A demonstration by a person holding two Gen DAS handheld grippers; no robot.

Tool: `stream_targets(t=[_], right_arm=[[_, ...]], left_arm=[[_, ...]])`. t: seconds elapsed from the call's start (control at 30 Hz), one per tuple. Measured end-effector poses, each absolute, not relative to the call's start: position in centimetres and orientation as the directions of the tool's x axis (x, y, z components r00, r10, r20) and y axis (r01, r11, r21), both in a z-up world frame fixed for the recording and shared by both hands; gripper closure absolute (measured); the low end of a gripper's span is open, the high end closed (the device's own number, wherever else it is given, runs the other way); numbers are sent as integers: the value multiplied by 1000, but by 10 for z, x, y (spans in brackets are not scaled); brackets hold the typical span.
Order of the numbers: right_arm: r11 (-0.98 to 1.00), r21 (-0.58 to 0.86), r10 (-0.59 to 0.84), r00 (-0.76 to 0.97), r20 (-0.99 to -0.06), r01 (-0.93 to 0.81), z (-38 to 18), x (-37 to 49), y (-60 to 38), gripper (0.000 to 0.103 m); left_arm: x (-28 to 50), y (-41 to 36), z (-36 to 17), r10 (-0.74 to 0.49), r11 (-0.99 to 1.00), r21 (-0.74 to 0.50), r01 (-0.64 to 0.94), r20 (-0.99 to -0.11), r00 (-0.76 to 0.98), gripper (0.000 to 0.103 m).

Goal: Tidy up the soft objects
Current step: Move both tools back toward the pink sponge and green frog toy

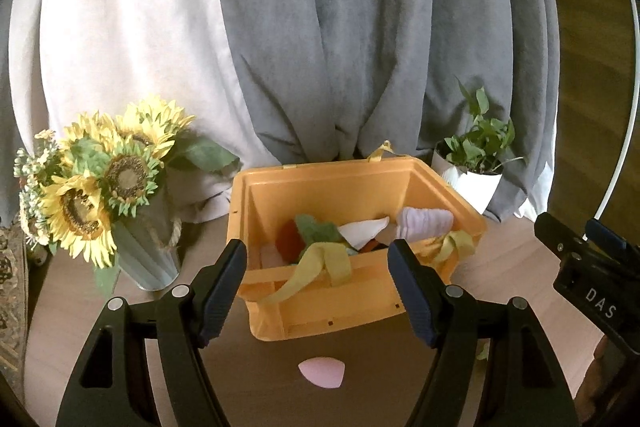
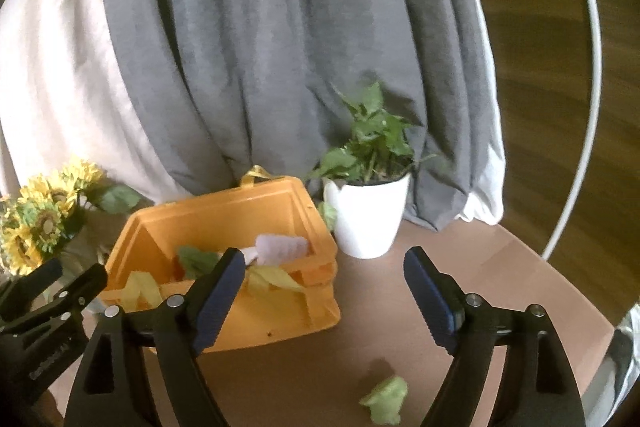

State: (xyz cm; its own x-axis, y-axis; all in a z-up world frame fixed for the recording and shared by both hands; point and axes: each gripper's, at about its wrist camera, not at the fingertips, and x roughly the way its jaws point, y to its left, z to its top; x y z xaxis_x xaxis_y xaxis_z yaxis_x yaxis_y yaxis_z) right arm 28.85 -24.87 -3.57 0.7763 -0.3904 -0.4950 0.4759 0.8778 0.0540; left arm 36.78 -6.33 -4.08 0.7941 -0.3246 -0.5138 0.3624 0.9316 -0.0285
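An orange plastic bin (image 1: 336, 311) stands on the table and holds several soft items: a lilac ribbed piece (image 1: 426, 223), a white piece, a green piece and yellow ribbons. It also shows in the right wrist view (image 2: 280, 311). A pink soft wedge (image 1: 322, 371) lies on the table in front of the bin, below my open, empty left gripper (image 1: 318, 291). A light green soft piece (image 2: 384, 401) lies on the table below my open, empty right gripper (image 2: 324, 301), which also shows at the right edge of the left wrist view (image 1: 580, 243).
A vase of sunflowers (image 1: 108, 187) stands left of the bin. A white pot with a green plant (image 2: 366, 219) stands behind the bin on the right. Grey and white curtains (image 1: 320, 27) hang behind. The round table's edge curves at right.
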Motion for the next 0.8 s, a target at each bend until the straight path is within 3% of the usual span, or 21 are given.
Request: stream_targets(t=[0.43, 0.8], right_arm=[[804, 20, -528, 728, -438, 595, -54, 250, -239, 15], [771, 7, -557, 679, -478, 637, -89, 233, -242, 14]], left_arm=[[350, -56, -67, -320, 935, -45, 351, -528, 787, 27], [337, -64, -102, -280, 938, 10, 346, -562, 778, 27]])
